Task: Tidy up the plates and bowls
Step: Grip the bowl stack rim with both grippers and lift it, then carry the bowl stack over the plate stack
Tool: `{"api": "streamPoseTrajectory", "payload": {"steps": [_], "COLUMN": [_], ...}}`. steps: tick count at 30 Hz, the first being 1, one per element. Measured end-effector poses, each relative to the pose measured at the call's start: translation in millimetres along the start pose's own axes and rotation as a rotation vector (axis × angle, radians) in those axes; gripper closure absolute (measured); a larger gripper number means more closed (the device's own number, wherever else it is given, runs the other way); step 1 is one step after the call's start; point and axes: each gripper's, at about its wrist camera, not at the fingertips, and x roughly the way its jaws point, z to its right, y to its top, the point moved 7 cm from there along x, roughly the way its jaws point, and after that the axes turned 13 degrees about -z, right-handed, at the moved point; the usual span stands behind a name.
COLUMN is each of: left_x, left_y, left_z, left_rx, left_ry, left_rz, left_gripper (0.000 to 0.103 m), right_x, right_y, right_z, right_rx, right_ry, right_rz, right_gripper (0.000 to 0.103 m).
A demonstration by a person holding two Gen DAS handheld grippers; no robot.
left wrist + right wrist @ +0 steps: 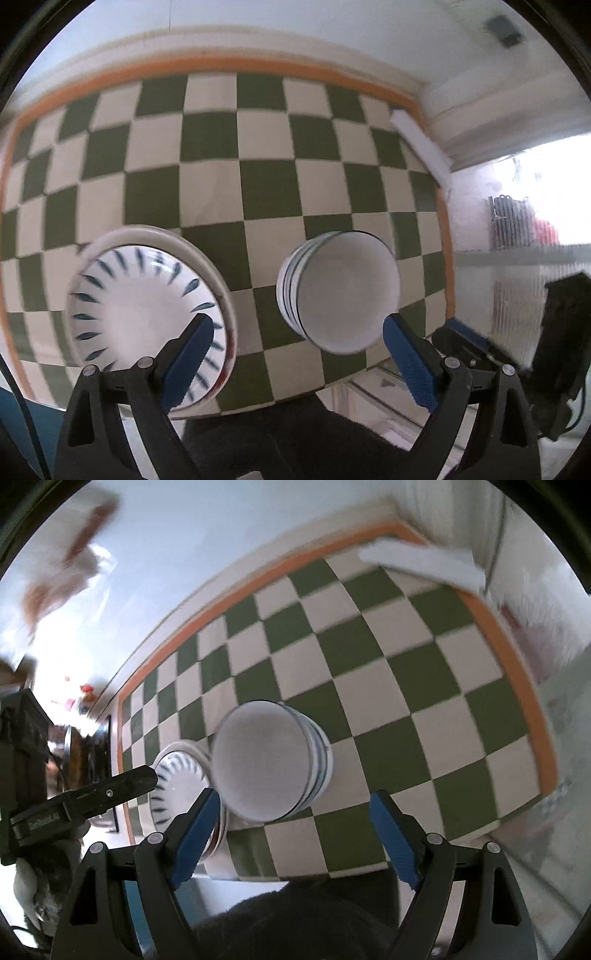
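Blurred, unreadable lettering (left tool point(55, 818))

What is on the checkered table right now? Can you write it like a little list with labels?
surface: green and white checkered cloth with an orange border
plates: a stack with blue leaf marks, near the front edge
bowls: a stack of striped bowls, beside the plates
bowl and plate stacks: close together, touching cannot be told
left gripper: open, holding nothing
right gripper: open, holding nothing
white strip: lies at the far corner
picture: blurred
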Motion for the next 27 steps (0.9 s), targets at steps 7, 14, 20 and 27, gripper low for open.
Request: {"api": "streamPoseTrajectory", "payload": {"steps": [7, 14, 20, 27], "left_x": [53.1, 84.9, 104.7, 112.6], "left_y": [35.8, 59.9, 65.1, 63.2], "left_z": [-4.3, -8.7, -2.4, 4.4], "left_rx": [-0.026, -0.063, -0.018, 0.030], "left_ry": [-0.076, -0.118, -0.126, -0.141], "left_rz": [-0.140, -0.240, -0.308, -0.320], "left_gripper": [0.010, 0.011, 0.023, 0.053], "right_x": [57.0, 101.0, 128.9, 146.0], "right_y": [18.7, 29.8, 36.9, 44.1], "right_z": [20.3, 26.0, 20.7, 20.4], "right_rx": [0.091, 0.143, 0.148, 0.158], "right_ry": [0.142, 0.227, 0.270, 0.285], "right_rz": [-0.078, -0.140, -0.190, -0.206], "right_gripper": [0.018, 0.019, 0.024, 0.046]}}
